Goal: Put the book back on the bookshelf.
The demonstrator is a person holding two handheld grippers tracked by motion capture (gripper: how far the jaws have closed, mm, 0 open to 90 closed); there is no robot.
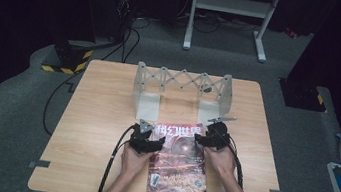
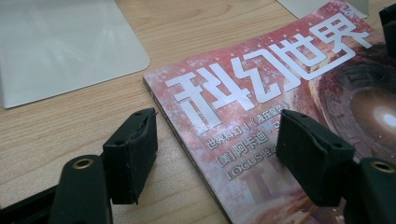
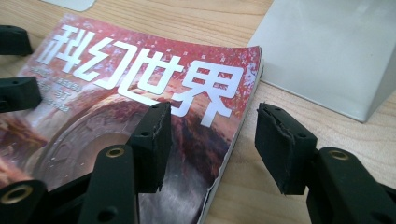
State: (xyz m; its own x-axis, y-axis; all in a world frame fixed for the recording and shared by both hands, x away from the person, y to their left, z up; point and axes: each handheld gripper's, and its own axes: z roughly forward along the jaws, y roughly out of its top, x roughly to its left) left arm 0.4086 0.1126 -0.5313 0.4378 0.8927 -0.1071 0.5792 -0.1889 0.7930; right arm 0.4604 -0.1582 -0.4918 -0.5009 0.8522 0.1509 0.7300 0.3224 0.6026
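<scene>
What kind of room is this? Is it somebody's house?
Probably a lab or recording studio, not a house. Dark curtains surround a lone wooden table on grey carpet, cables trail across the floor, and yellow-and-black hazard tape marks a stand's base.

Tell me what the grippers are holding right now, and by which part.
Nothing is held. Each gripper's jaws stand open astride a top corner of the magazine: left gripper at the spine edge, right gripper at the opposite edge.

Black tools: left tool (image 1: 148,142), right tool (image 1: 209,135); foam pads, brass rivets, grey plates, black cables; bare forearms.
</scene>
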